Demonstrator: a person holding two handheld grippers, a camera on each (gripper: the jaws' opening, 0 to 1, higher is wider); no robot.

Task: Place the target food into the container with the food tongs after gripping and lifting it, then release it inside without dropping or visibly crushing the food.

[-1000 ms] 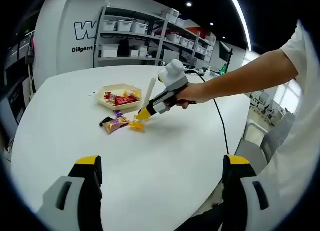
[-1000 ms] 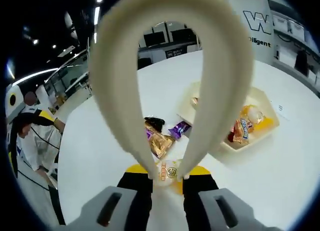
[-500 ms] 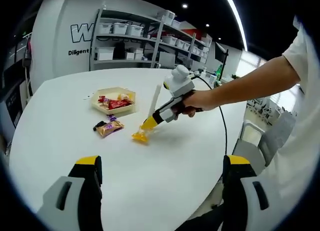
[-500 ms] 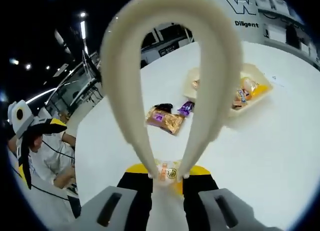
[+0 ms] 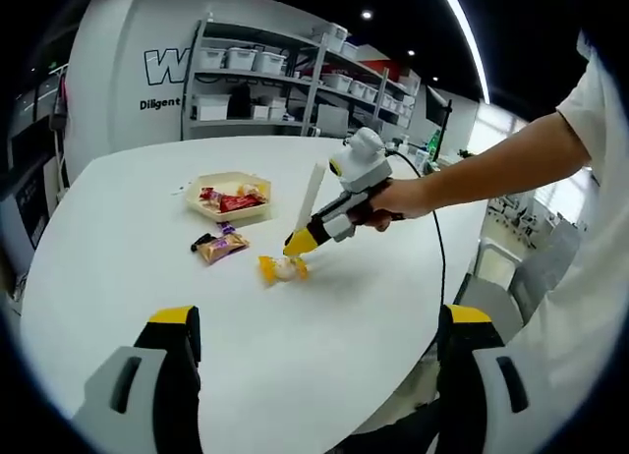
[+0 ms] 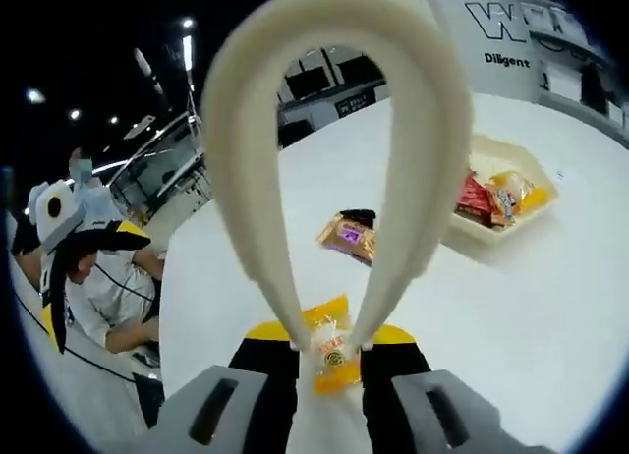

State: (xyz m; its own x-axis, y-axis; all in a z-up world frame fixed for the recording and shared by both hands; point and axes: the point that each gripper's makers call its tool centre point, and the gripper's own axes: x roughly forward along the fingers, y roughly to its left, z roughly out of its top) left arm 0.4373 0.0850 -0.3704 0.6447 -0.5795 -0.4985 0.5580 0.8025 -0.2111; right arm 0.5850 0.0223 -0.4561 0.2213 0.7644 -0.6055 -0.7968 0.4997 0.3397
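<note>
A yellow-wrapped snack (image 5: pixel 280 268) lies on the white round table (image 5: pixel 147 277), well short of the cream tray (image 5: pixel 231 216). My right gripper (image 5: pixel 300 243), held by a hand, is shut on cream food tongs (image 5: pixel 310 194); its yellow tip hovers just above and to the right of the snack. In the right gripper view the snack (image 6: pixel 330 348) shows between the tong arms (image 6: pixel 413 179) right at my right gripper (image 6: pixel 329 341); whether it is still pinched I cannot tell. My left gripper (image 5: pixel 321 321) stands wide open over the table's near edge, holding nothing.
The tray (image 6: pixel 491 236) holds several wrapped snacks. A brown-and-purple packet (image 5: pixel 221 246) and a small dark one (image 6: pixel 359 216) lie between tray and snack. A black cable (image 5: pixel 432 243) trails off the table's right edge. Shelves (image 5: pixel 275 71) stand behind. A person (image 6: pixel 98 287) is beside the table.
The right gripper carried the yellow snack away from the tray and the other packets, towards the near side. The snack now rests on the table, with the gripper tip slightly raised. The left gripper stayed open.
</note>
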